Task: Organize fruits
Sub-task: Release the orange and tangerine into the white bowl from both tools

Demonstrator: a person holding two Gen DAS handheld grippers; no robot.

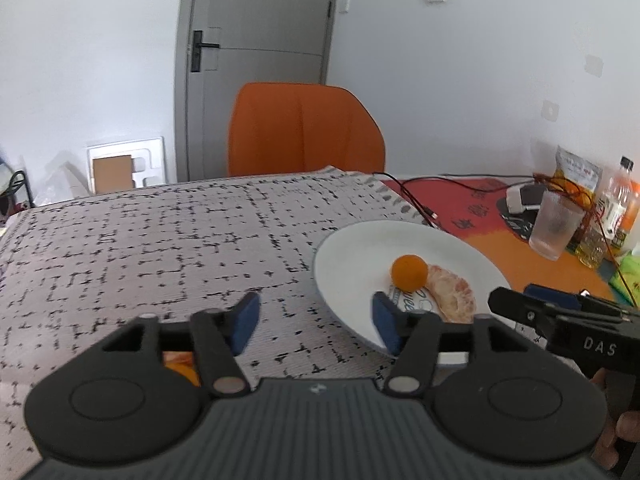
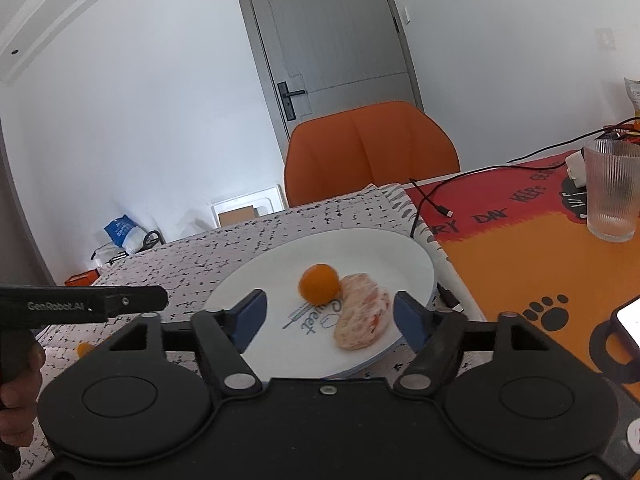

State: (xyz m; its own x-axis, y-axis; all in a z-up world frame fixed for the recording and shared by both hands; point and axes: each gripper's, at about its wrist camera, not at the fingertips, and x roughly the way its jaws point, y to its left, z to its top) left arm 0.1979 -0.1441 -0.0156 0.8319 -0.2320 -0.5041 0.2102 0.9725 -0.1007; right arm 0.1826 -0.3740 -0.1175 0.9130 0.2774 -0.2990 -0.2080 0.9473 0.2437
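A white plate [image 1: 352, 248] [image 2: 280, 264] sits on the patterned cloth and holds a small round orange [image 1: 409, 271] [image 2: 319, 283] beside a peeled citrus fruit [image 1: 454, 298] [image 2: 362, 318]. My left gripper [image 1: 316, 320] is open and empty, over the plate's left rim. My right gripper [image 2: 330, 318] is open and empty above the plate, with both fruits between its blue pads. An orange peel piece [image 1: 182, 364] lies on the cloth under my left gripper. A small orange bit [image 2: 85, 349] lies on the cloth at the left of the right wrist view.
A ribbed glass [image 1: 554, 226] [image 2: 612, 190], bottles [image 1: 614, 200] and a snack bag stand on the orange mat at right. Cables [image 2: 432, 196] run behind the plate. A phone [image 2: 632, 316] lies at the right edge. An orange chair [image 1: 304, 132] stands behind the table.
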